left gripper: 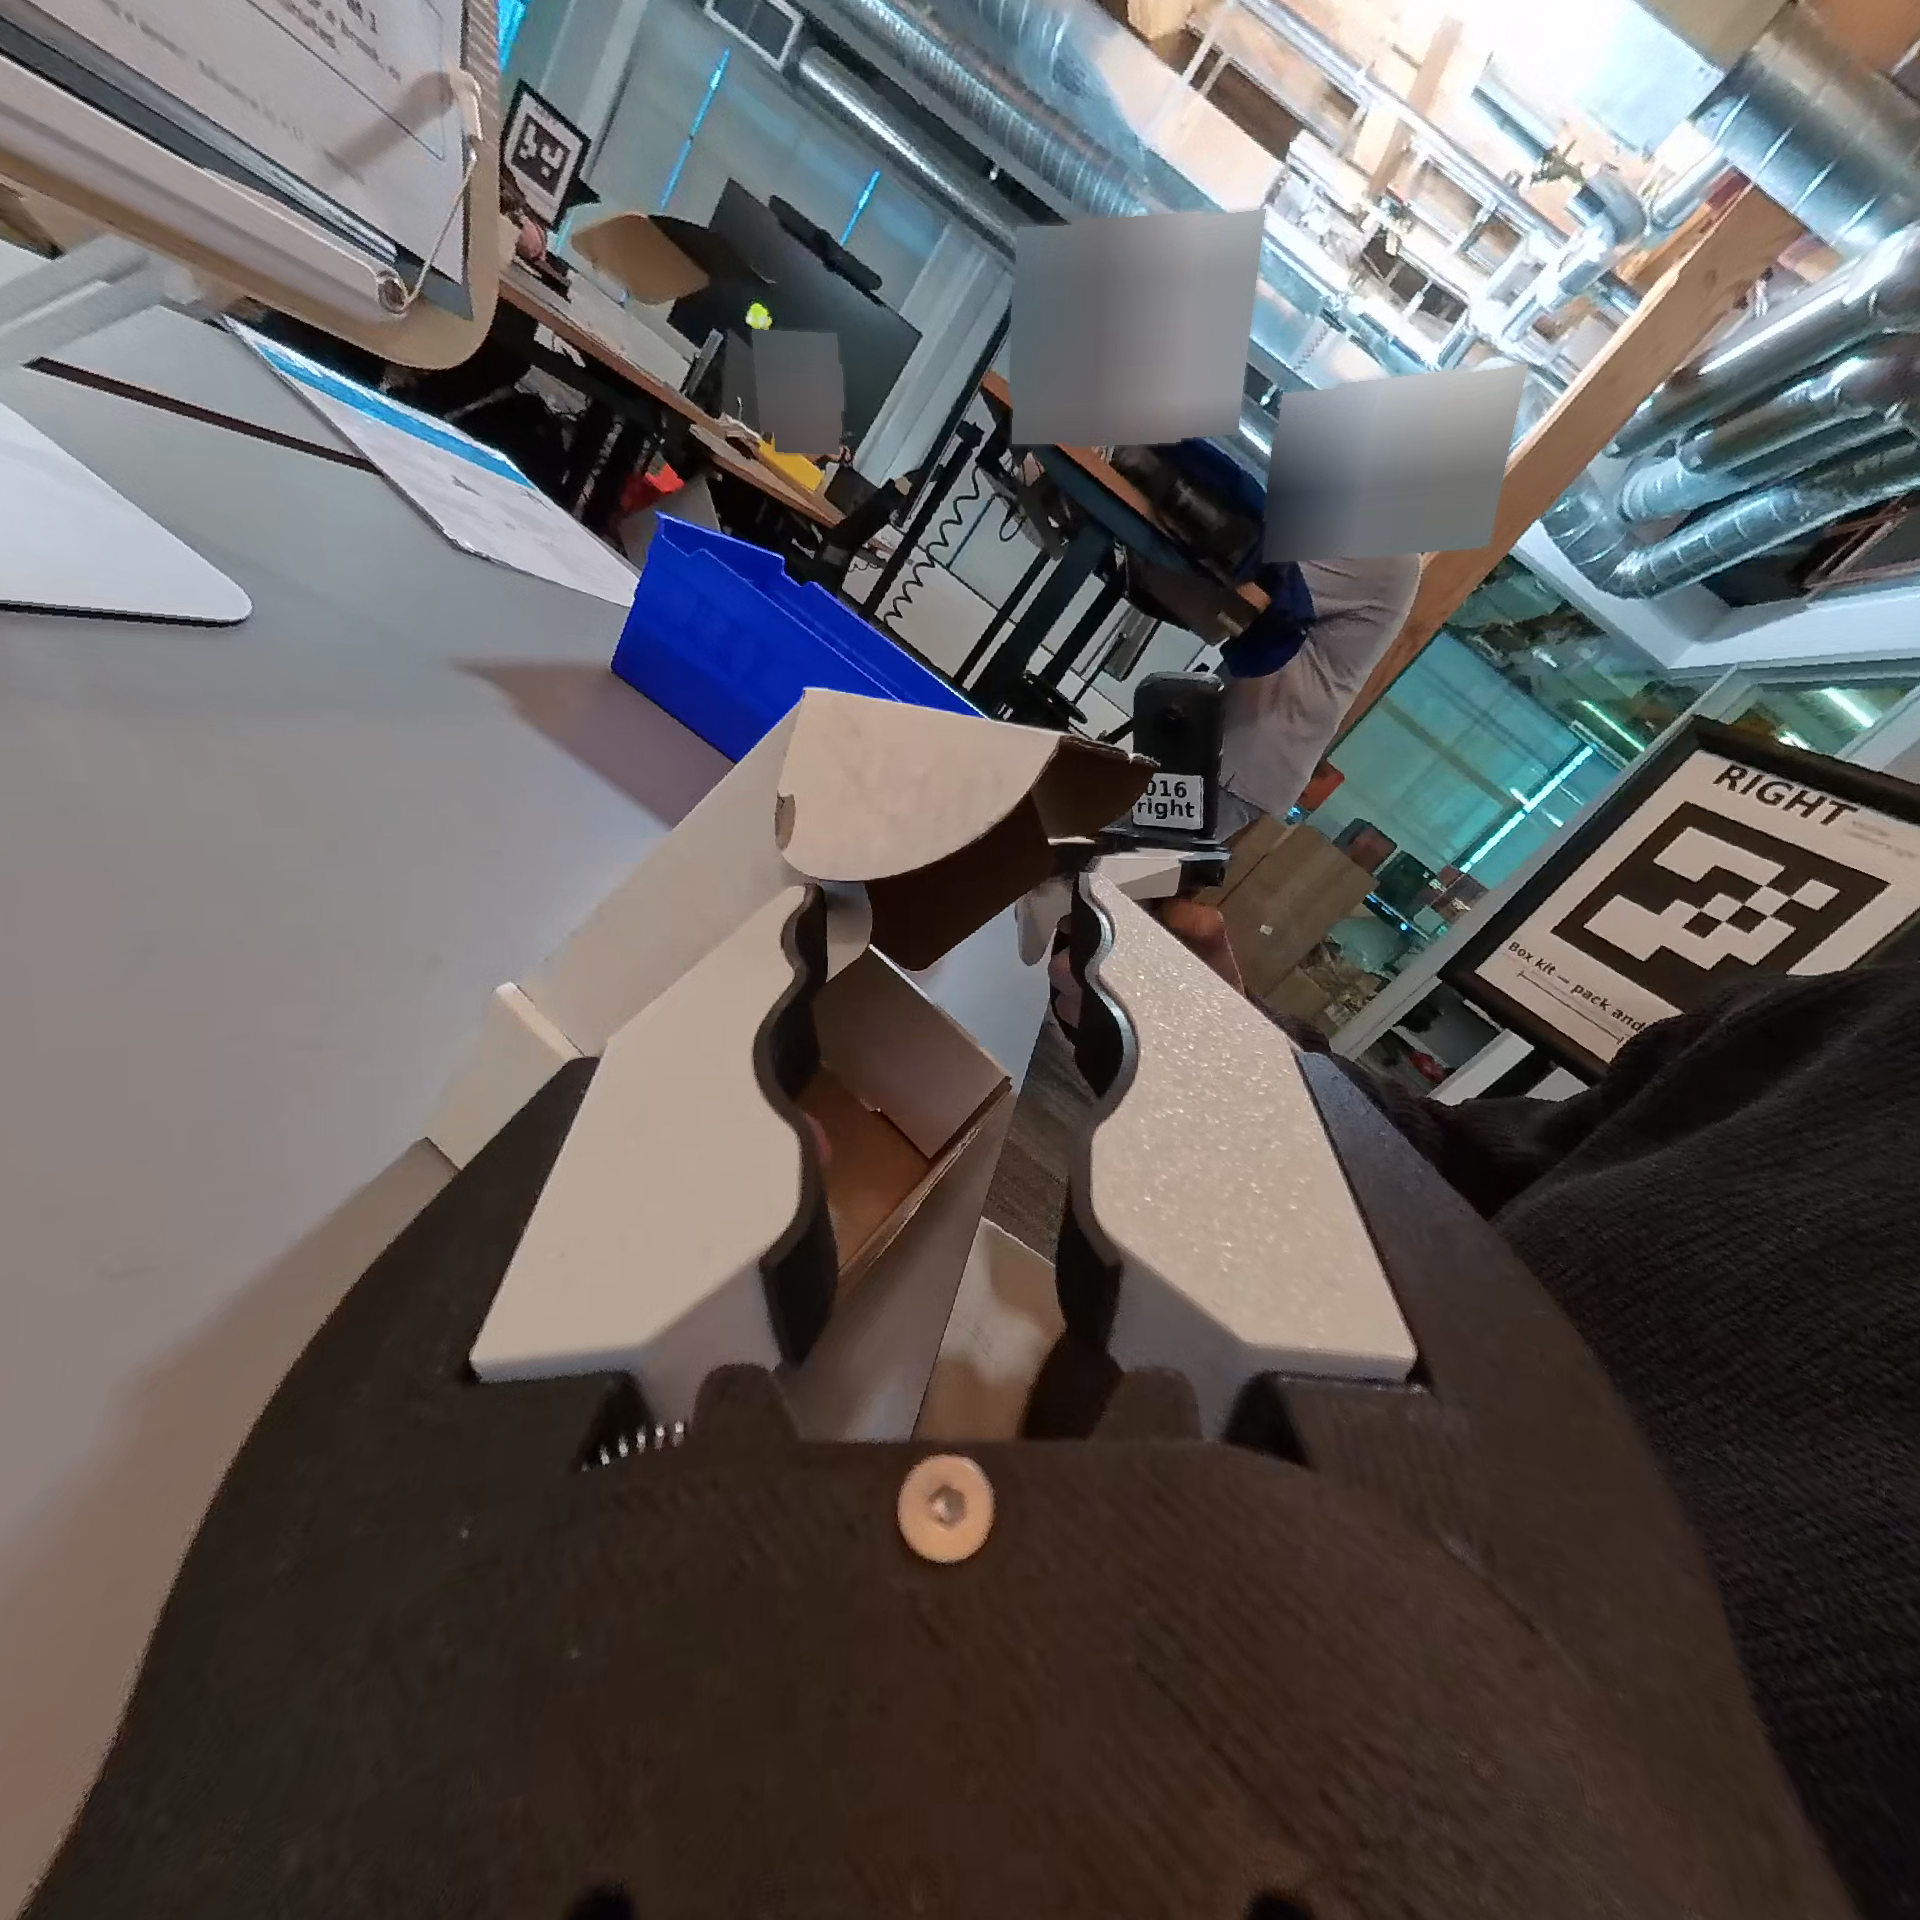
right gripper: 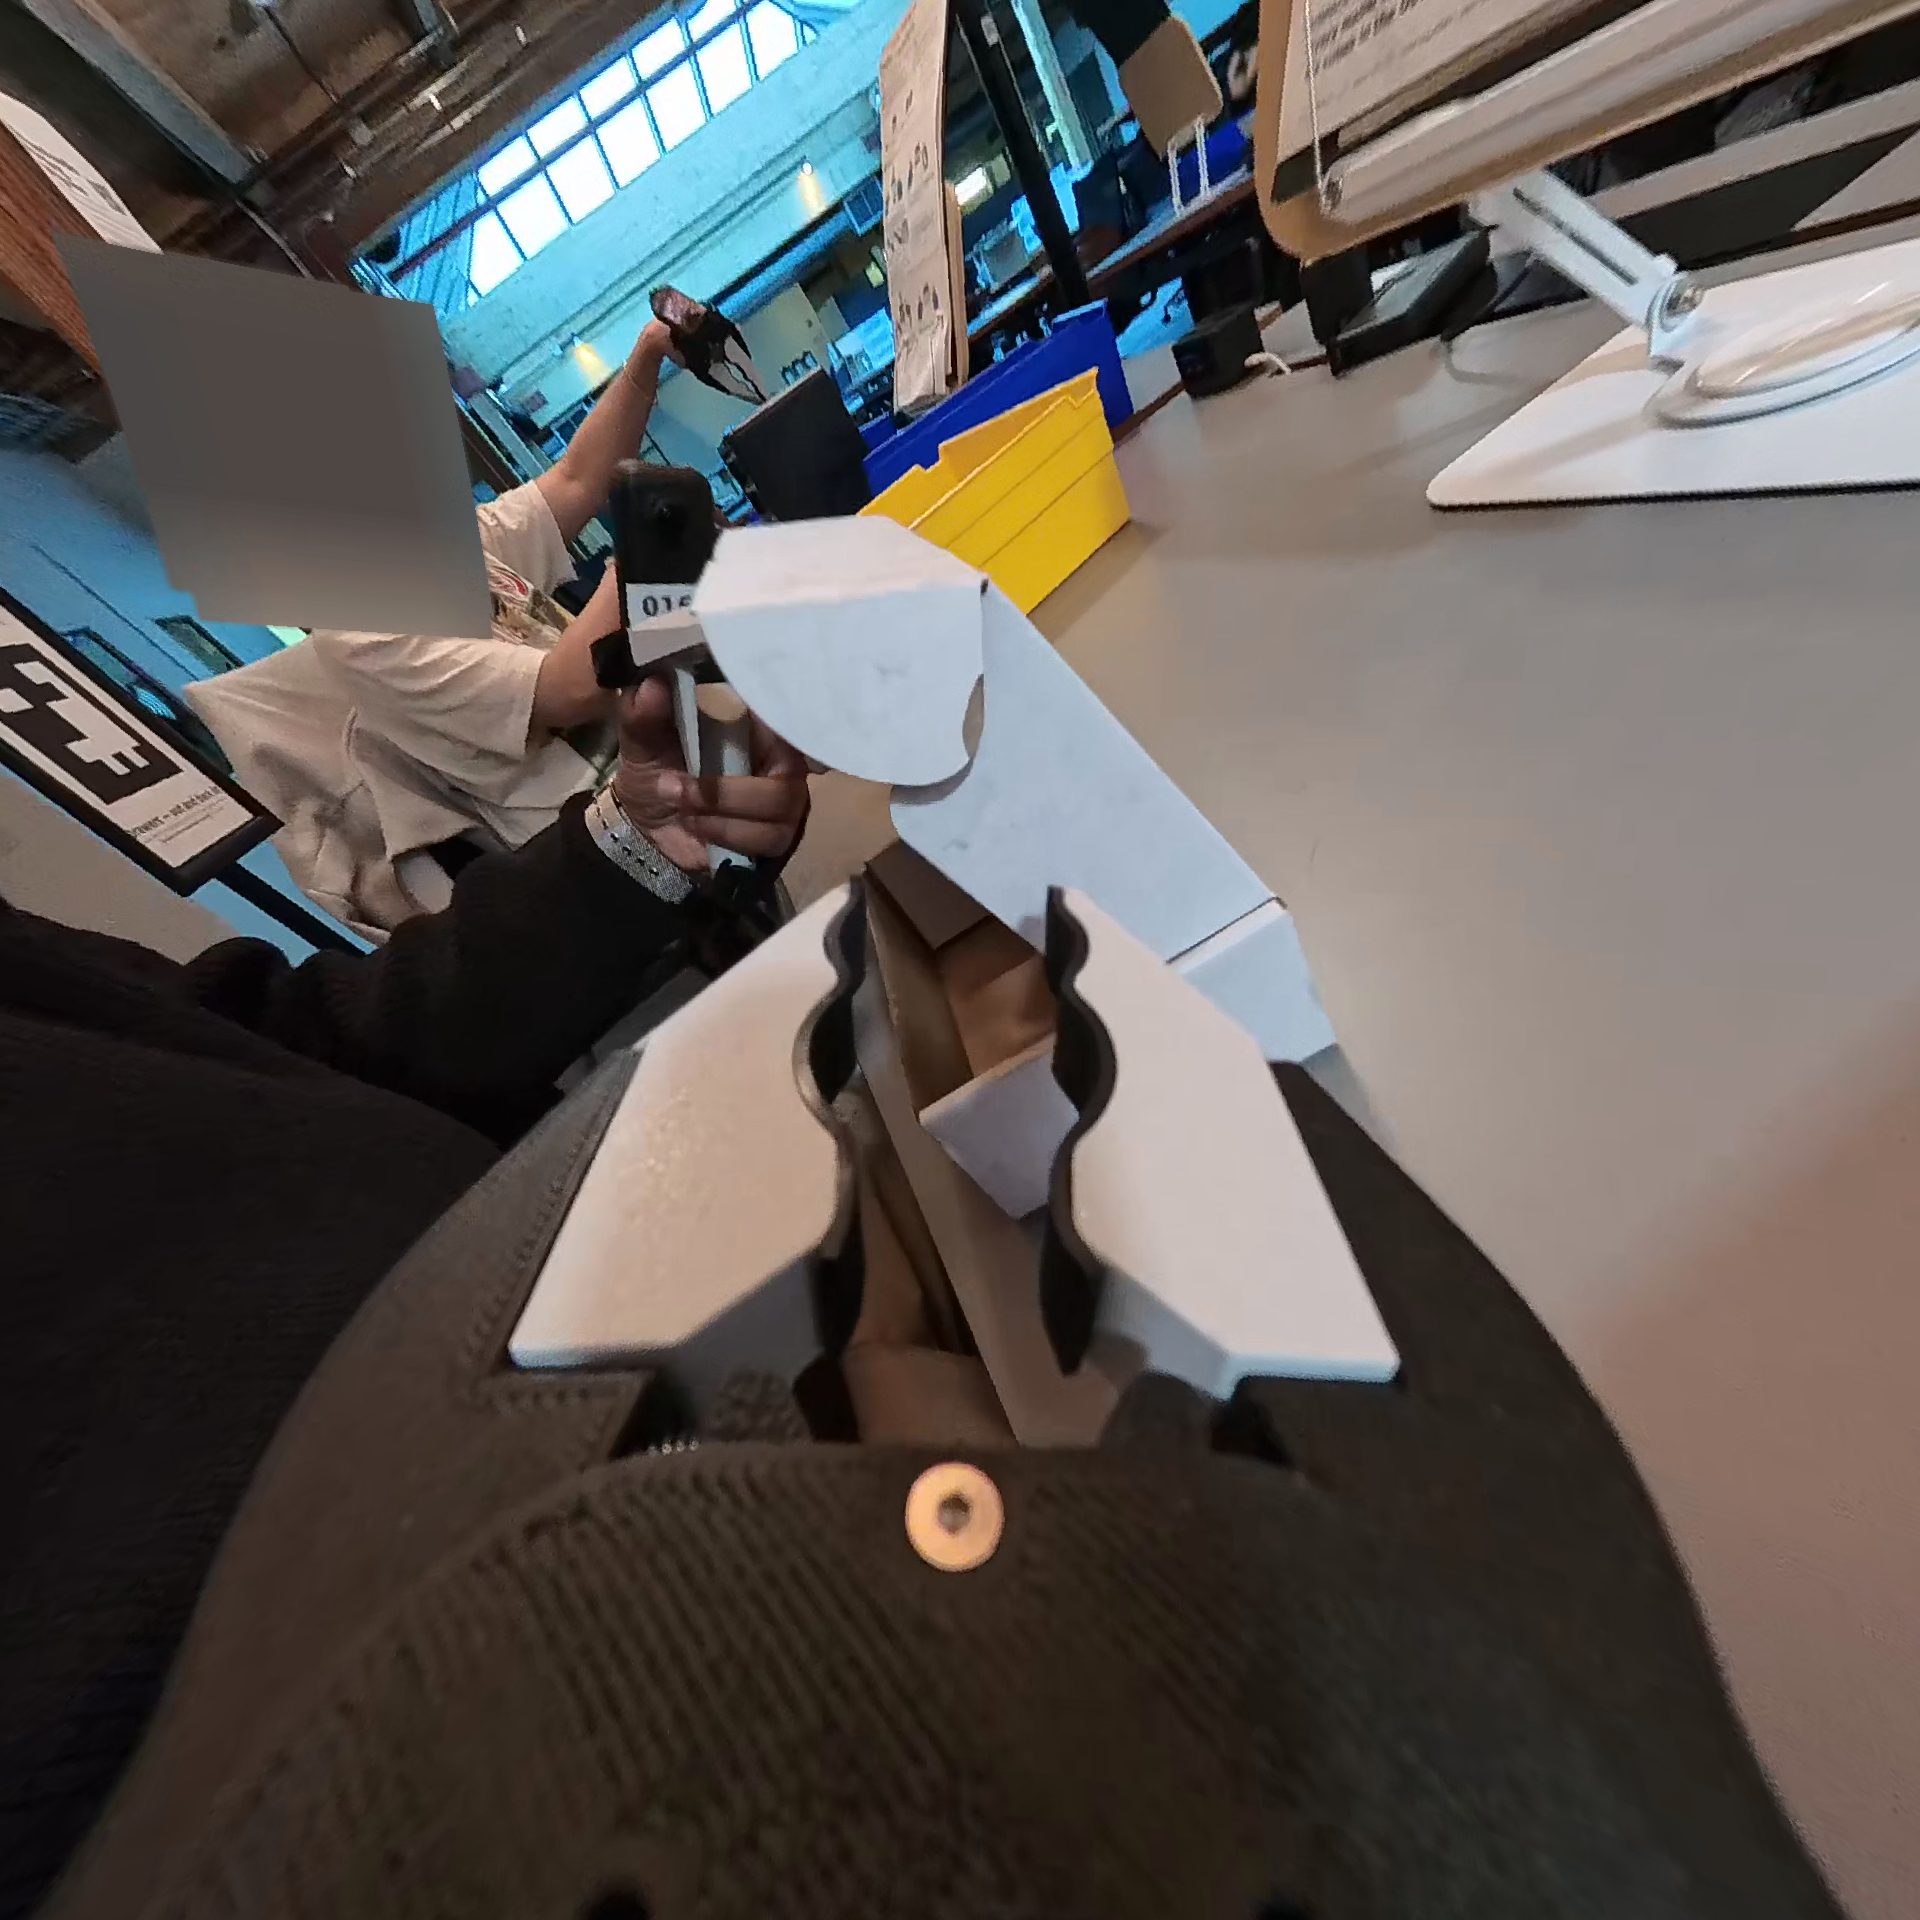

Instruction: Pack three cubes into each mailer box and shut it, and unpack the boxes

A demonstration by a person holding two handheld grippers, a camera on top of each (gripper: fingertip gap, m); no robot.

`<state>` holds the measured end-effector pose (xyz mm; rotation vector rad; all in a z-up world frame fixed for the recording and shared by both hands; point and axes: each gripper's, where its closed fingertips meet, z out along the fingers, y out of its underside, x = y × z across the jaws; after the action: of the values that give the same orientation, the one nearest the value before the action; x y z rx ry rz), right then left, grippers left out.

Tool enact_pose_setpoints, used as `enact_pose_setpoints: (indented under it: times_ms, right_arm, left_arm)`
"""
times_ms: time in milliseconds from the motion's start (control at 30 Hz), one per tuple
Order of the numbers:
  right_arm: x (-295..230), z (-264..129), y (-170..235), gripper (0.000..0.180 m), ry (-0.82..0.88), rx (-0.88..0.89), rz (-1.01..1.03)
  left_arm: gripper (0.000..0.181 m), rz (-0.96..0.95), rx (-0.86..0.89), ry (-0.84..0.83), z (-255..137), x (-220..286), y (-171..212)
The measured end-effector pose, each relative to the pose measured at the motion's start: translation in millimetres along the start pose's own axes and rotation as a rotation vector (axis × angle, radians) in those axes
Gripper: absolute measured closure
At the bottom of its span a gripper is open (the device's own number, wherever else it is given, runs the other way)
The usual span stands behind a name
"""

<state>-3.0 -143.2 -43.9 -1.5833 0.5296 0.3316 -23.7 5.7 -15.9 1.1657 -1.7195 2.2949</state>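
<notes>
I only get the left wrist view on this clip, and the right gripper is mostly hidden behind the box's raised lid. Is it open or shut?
Observer: Open. In the right wrist view, the right gripper has its fingers apart, with part of the mailer box wall between them.
Operator: Is there any bin besides the blue bin I can see?
Observer: Yes. A yellow bin stands beyond the box's raised lid.

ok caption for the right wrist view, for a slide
Right gripper, jaws apart, at the edge of an open white mailer box with its lid raised, on a grey table; yellow bin behind.
</notes>
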Motion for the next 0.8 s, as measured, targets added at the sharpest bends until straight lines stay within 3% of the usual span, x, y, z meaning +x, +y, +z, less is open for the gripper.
enact_pose_setpoints:
  times_ms: [500, 800]
  right_arm:
    - [22.7, 8.7, 21.9, 0.155, 0.175, -0.132, -0.096]
    - [34.6, 7.2, 30.0, 0.157, 0.204, -0.166, -0.033]
  left_arm:
    - [0.137, 0.017, -0.135, -0.025, 21.9, -2.1, 35.4]
    - [0.134, 0.041, -0.224, -0.083, 24.9, -11.5, 52.2]
